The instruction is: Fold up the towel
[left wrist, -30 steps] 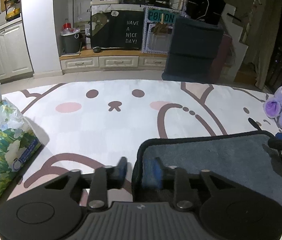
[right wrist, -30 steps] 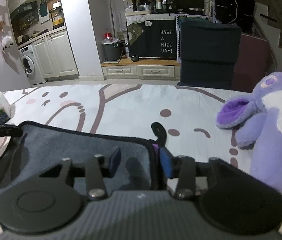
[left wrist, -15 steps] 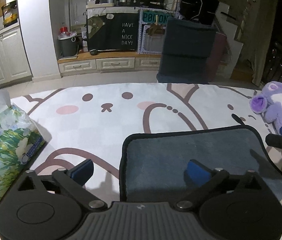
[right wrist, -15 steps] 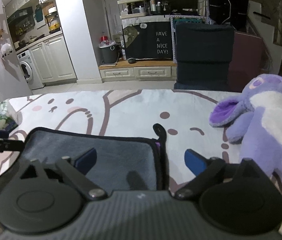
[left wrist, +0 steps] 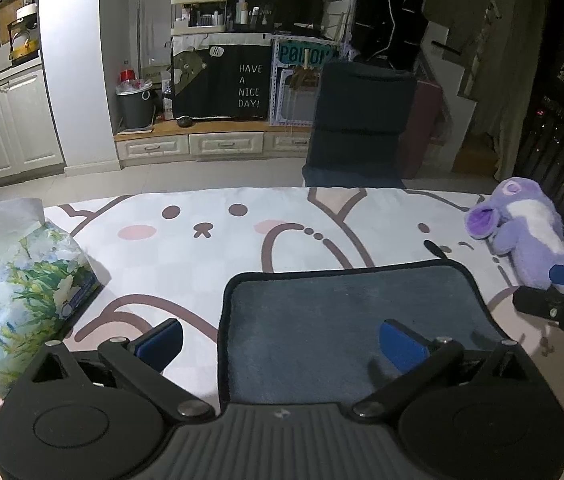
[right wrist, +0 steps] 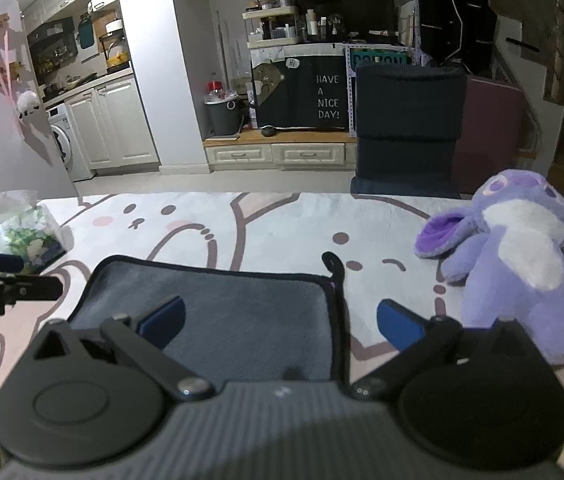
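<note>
A dark grey towel (left wrist: 346, 312) with a black hem lies folded flat on the cartoon-print tablecloth (left wrist: 210, 256); it also shows in the right wrist view (right wrist: 234, 312). My left gripper (left wrist: 282, 346) is open and empty, raised above the towel's near left edge, one finger on each side of the hem. My right gripper (right wrist: 280, 322) is open and empty above the towel's near right edge. Each gripper shows at the side of the other's view, the right one (left wrist: 562, 296) and the left one (right wrist: 2, 280).
A tissue pack with a green flower print (left wrist: 18, 300) stands at the left of the table. A purple plush toy (right wrist: 522, 256) lies at the right, close to my right gripper. A dark chair (left wrist: 362, 120) stands beyond the far table edge.
Both grippers were shut on the towel's near corners a second ago. They have opened, let the towel go and risen up and back. The towel now lies flat.
</note>
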